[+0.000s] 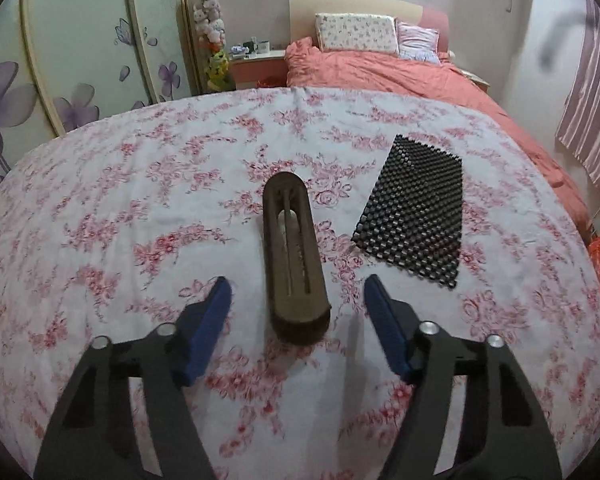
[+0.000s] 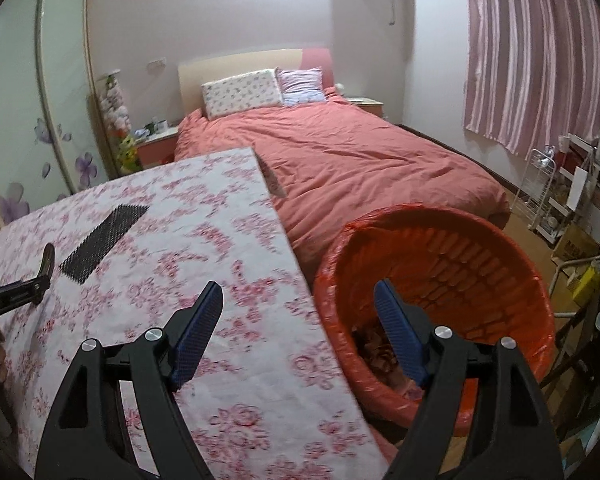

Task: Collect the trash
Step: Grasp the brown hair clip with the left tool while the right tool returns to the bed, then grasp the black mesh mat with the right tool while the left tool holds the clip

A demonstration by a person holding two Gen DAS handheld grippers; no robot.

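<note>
A long oval brown brush (image 1: 294, 248) lies bristles down on the floral tablecloth (image 1: 140, 200). Its near end sits between the blue pads of my left gripper (image 1: 297, 280), which is open, with a gap on both sides. A black mesh mat (image 1: 416, 208) lies flat to the brush's right. In the right wrist view my right gripper (image 2: 298, 284) is open and empty above the table's right edge (image 2: 300, 276), beside an orange bin (image 2: 420, 216) lined with a red bag. Some brownish trash (image 2: 376, 354) lies at its bottom. The mat (image 2: 104, 236) and brush (image 2: 49, 258) show at far left.
Beyond the table stands a bed with a salmon cover (image 2: 360, 160) and pillows (image 2: 242, 92). A wardrobe with flower-print doors (image 1: 80, 60) lines the left wall. A white wire rack (image 2: 540, 196), boxes and bags crowd the floor at right under striped curtains (image 2: 540, 48).
</note>
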